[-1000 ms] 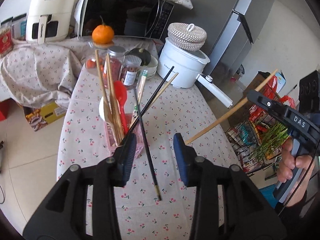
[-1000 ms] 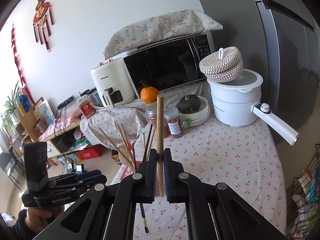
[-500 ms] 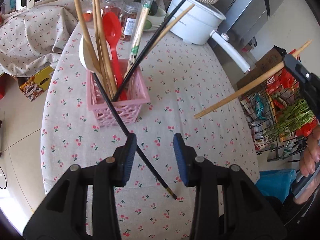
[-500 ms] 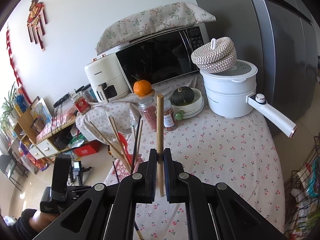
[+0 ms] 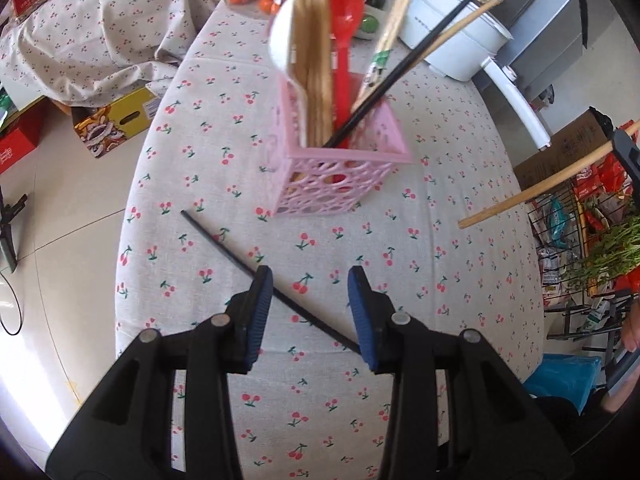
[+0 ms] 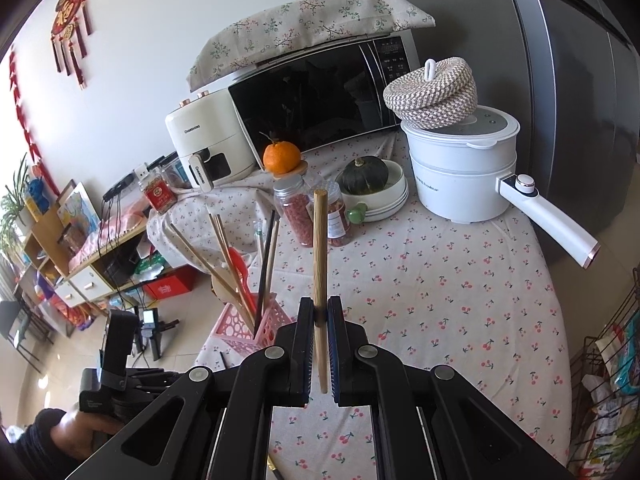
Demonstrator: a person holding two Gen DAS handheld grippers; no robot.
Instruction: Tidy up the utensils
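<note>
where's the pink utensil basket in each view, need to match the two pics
Left wrist: the pink utensil basket stands upper centre on the cherry-print cloth, beyond the open left gripper.
Right wrist: the basket is lower left, just left of the right gripper, which is shut on a wooden chopstick.
Shared landmark: the white electric pot.

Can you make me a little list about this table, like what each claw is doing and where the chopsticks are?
left claw: open, above the black chopstick lying on the tablecloth
right claw: shut on a wooden chopstick, holding it upright
pink basket: stands on the cloth, holding wooden chopsticks, a red spoon and a white spoon
left to tidy: the two loose chopsticks
</note>
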